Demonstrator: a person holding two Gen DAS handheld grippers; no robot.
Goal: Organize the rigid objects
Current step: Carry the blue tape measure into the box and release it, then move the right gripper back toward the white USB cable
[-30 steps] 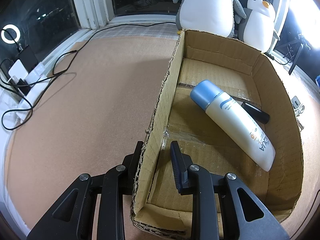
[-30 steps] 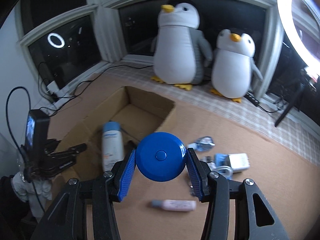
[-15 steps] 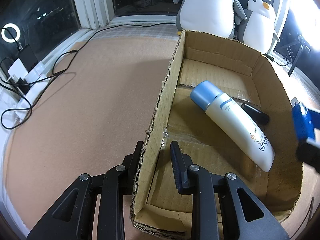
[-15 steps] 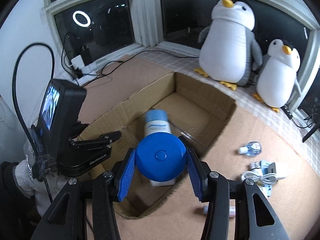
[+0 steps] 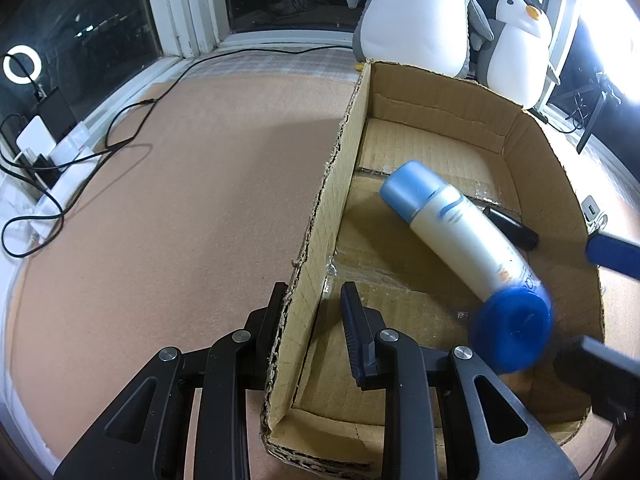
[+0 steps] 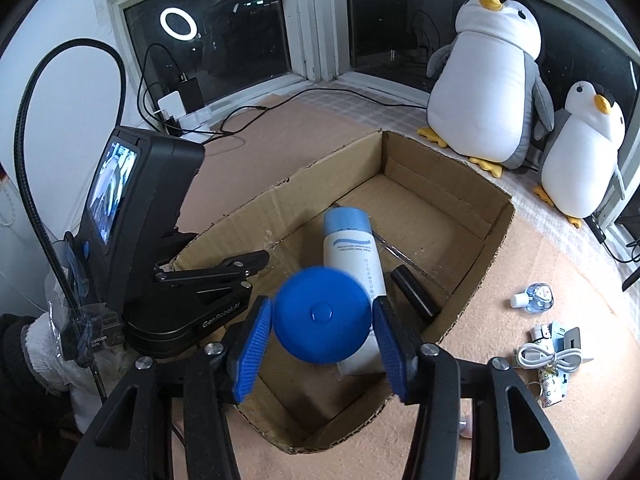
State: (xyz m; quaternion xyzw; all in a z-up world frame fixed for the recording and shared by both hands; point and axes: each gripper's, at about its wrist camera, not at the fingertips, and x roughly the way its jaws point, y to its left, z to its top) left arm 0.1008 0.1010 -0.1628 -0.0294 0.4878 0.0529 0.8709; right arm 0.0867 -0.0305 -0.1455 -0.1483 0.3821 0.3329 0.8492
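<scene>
An open brown cardboard box (image 6: 472,216) sits on a tan cork-like floor mat (image 5: 180,200). Inside it lie a white plastic bottle with a light-blue cap (image 6: 354,256), tipped on its side, and a black cylindrical stick (image 6: 414,294) just right of the bottle.

A round blue plastic disc with a centre button (image 6: 322,314), blurred, is over the near end of the box, between the blue pads of the right gripper (image 6: 322,354). The jaws are opening, with a gap showing on each side of the disc.

The left gripper (image 5: 310,320) is clamped on the box's left wall, one finger on each side of it.

On the mat right of the box lie a small clear bottle (image 6: 536,298) and a coiled white cable (image 6: 548,356). Two plush penguins (image 6: 486,80) stand by dark windows at the far side.
</scene>
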